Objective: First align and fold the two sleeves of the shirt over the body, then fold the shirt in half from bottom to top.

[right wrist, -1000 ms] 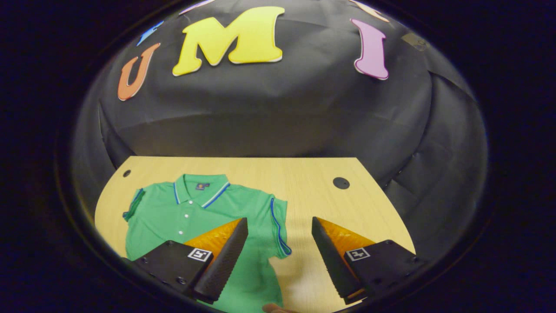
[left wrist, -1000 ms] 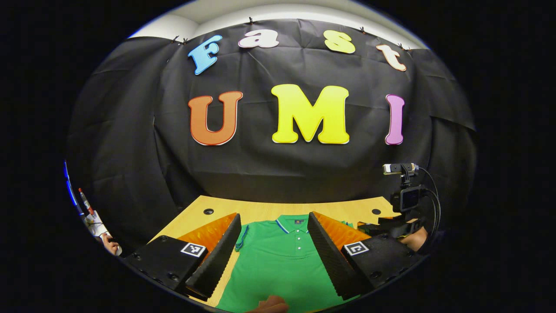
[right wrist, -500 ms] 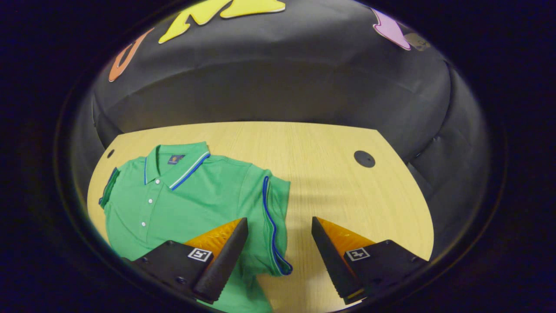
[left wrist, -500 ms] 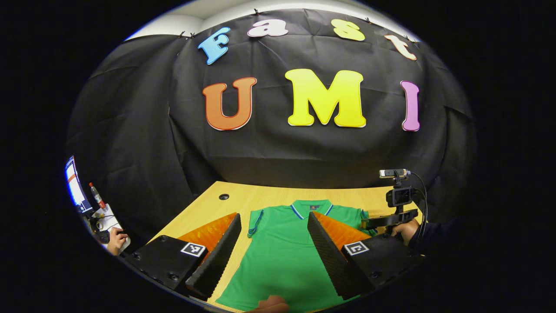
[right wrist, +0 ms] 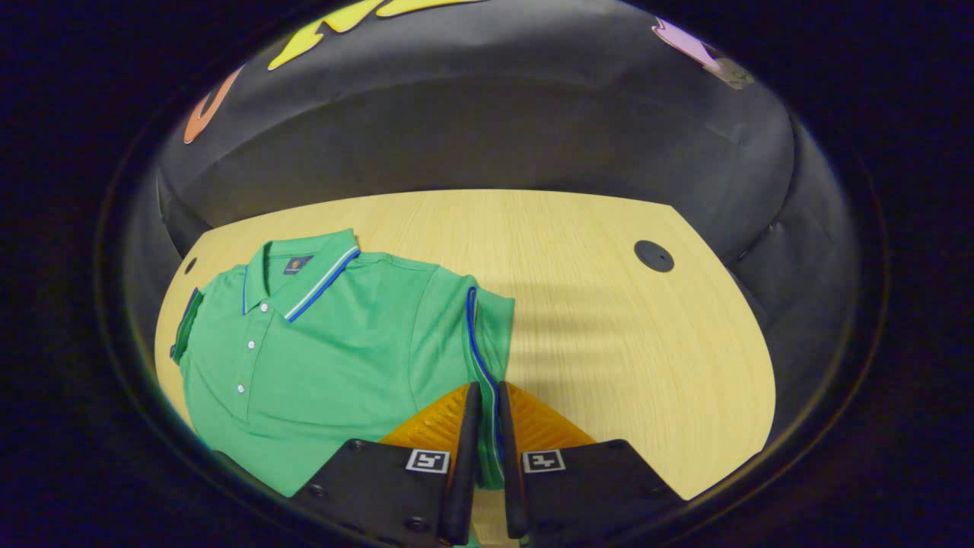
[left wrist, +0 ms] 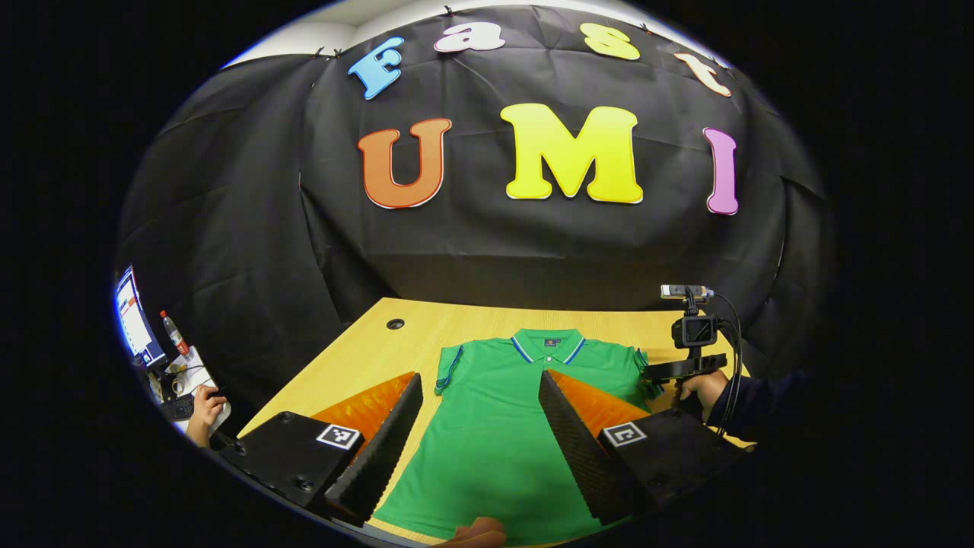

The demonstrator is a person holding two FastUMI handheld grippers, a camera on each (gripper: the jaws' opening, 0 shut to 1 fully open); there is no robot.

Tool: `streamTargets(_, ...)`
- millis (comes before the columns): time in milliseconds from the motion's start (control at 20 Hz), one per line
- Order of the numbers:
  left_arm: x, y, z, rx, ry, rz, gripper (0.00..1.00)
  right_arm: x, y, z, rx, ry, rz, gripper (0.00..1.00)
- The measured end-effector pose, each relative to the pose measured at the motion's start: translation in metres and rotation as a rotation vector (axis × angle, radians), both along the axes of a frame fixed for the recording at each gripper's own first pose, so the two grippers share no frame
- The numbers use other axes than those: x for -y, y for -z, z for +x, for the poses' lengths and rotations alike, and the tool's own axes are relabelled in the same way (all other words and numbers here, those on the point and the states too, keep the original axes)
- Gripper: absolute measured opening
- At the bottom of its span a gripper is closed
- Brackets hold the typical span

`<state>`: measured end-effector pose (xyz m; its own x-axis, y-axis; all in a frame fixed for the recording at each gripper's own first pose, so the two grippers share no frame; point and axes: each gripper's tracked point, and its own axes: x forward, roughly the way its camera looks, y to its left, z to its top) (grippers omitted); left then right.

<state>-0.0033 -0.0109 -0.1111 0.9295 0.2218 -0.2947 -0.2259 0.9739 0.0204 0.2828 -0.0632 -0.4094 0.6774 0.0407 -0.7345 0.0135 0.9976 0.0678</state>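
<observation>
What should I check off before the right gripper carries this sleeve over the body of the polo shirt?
1. Right gripper closed on the right sleeve: ok, both fingers pinch its blue-trimmed hem.
2. Only one fabric layer caught: cannot tell, the fingers hide the pinch.
3. Green polo shirt flat, buttons up, on the wooden table: ok.
4. Left gripper ready for its sleeve: not ok, it is open above the shirt's body, not at the left sleeve.
5. Fold path over the body clear: not ok, the left gripper sits over it.
6. Collar straight: ok.
</observation>
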Motion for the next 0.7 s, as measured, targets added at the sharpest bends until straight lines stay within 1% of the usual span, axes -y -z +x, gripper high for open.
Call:
streamTargets(50, -0.001, 0.002, -0.002, -0.008, -0.005, 0.0, 0.99, 0.003, -0.007, -0.002, -0.004, 0.007, -0.009, 0.2)
streamTargets(100, -0.002, 0.004, -0.003, -0.014, -0.009, -0.003, 0.99, 0.001, -0.001, -0.002, -0.006, 0.012, -0.005, 0.08)
streamTargets(150, -0.003, 0.004, -0.005, -0.016, -0.013, -0.004, 1.0, 0.001, -0.001, -0.001, -0.004, 0.017, -0.001, 0.08)
streamTargets(200, -0.005, 0.005, -0.006, -0.018, -0.018, -0.004, 0.99, 0.001, -0.001, -0.001, -0.007, 0.017, 0.001, 0.12)
streamTargets(250, -0.006, 0.004, -0.007, -0.016, -0.02, -0.002, 0.99, 0.002, -0.002, -0.001, -0.001, 0.017, -0.007, 0.12)
streamTargets(300, -0.008, 0.003, -0.008, -0.014, -0.022, 0.002, 0.99, 0.006, -0.005, -0.003, 0.0, 0.029, -0.016, 0.08)
streamTargets(350, -0.009, 0.002, -0.009, -0.014, -0.023, 0.005, 0.99, 0.004, -0.01, 0.002, 0.013, 0.028, -0.002, 0.06)
streamTargets(400, -0.01, 0.001, -0.011, -0.013, -0.025, 0.007, 1.0, 0.005, -0.016, 0.001, 0.035, 0.024, -0.008, 0.05)
streamTargets(450, -0.01, -0.001, -0.012, -0.01, -0.026, 0.007, 1.0, 0.007, -0.024, 0.004, 0.057, 0.019, -0.02, 0.05)
streamTargets(500, -0.012, -0.001, -0.013, -0.007, -0.027, 0.005, 0.99, 0.003, -0.033, 0.003, 0.073, 0.006, -0.021, 0.02)
streamTargets(700, -0.015, -0.007, -0.018, 0.013, -0.035, -0.004, 1.0, -0.017, -0.065, 0.005, 0.145, -0.059, -0.042, 0.02)
